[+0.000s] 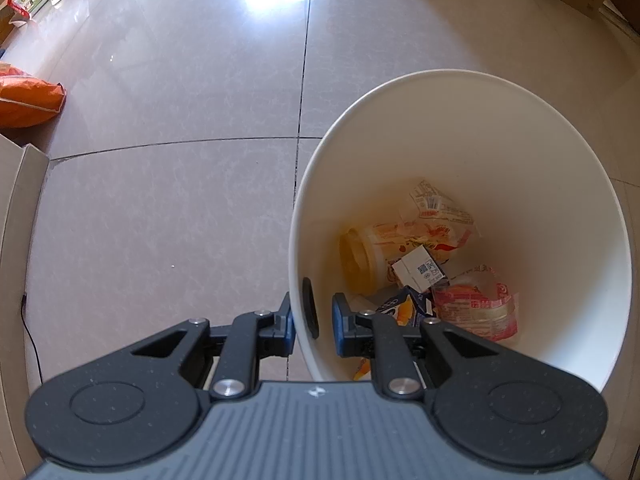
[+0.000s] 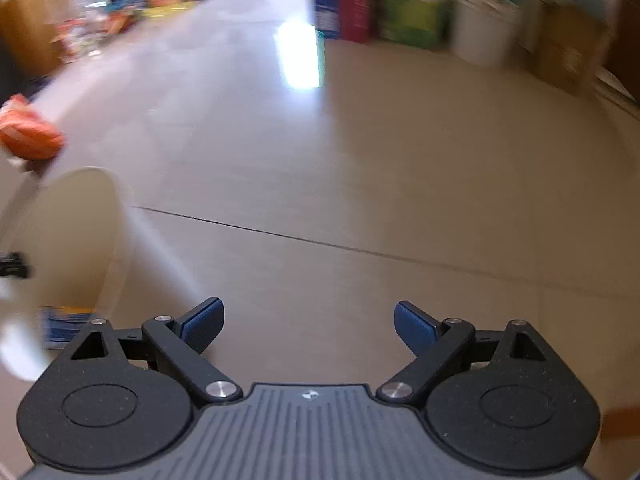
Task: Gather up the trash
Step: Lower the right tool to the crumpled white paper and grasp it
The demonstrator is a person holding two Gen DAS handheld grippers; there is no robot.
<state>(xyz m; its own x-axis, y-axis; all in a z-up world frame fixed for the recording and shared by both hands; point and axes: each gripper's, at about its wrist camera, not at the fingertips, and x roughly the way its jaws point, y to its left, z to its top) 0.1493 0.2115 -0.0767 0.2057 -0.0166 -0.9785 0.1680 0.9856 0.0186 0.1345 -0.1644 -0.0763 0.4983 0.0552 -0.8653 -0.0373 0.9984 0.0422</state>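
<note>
The left gripper pinches the rim of the tall white plastic bin holding wrappers, the right gripper gapes empty; a slipping pinch could tip the bin.

Left wrist view looks steeply down, close into the white bin, while the blurred right wrist view faces outward over the tiled floor, sharing bin and orange bag.
</note>
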